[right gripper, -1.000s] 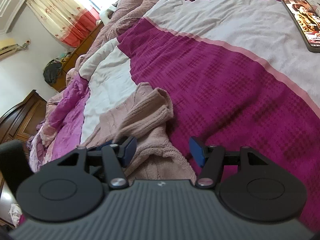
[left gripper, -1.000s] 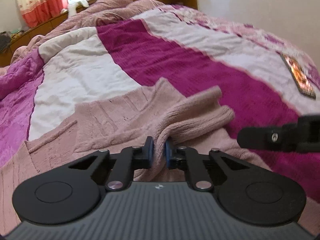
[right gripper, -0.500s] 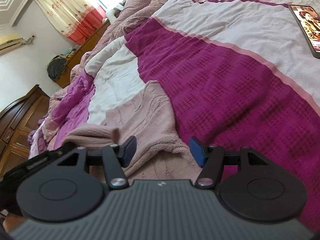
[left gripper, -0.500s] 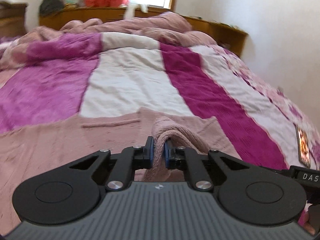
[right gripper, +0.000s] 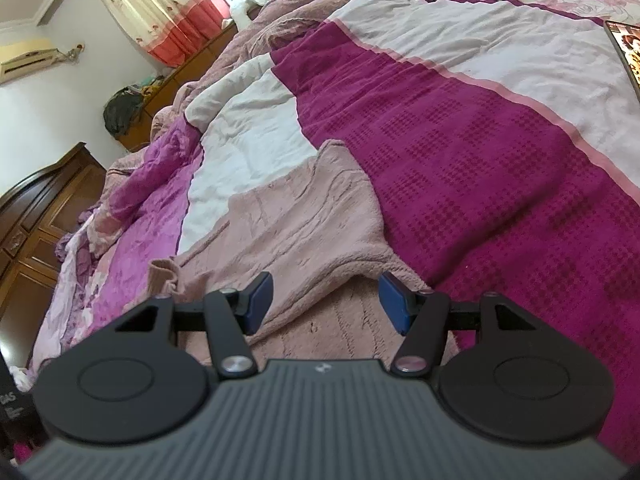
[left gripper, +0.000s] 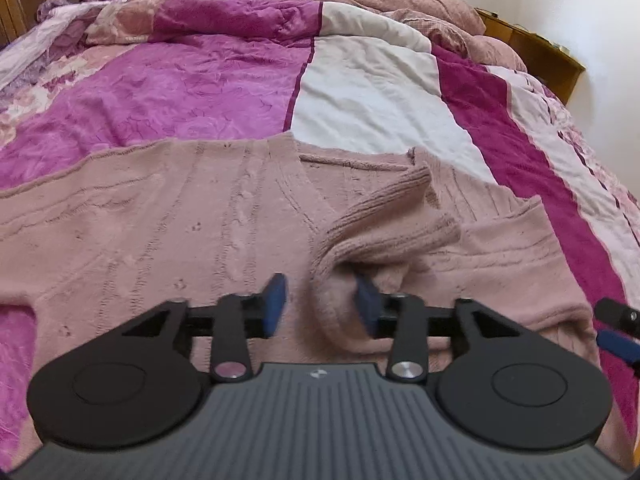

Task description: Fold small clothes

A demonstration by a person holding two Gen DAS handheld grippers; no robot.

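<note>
A dusty-pink knitted sweater (left gripper: 168, 216) lies spread on the bed. Its sleeve (left gripper: 384, 224) is folded across the body, cuff pointing away. My left gripper (left gripper: 320, 306) is open, its blue pads either side of the sleeve's bend, which rests against the right pad. In the right wrist view the sweater's side (right gripper: 304, 224) lies flat, and my right gripper (right gripper: 326, 300) is open just above its folded edge, holding nothing. A tip of the right gripper (left gripper: 618, 330) shows at the left view's right edge.
The bed has a quilt (left gripper: 168, 88) in magenta, white and pink bands. A phone (right gripper: 626, 52) lies on the quilt far right. A wooden headboard (left gripper: 532, 40) and curtained window (right gripper: 160, 12) are behind; a dark wardrobe (right gripper: 44, 216) stands at left.
My left gripper carried the sleeve across the sweater's body, then opened and let it go. The right gripper stayed open and hardly moved.
</note>
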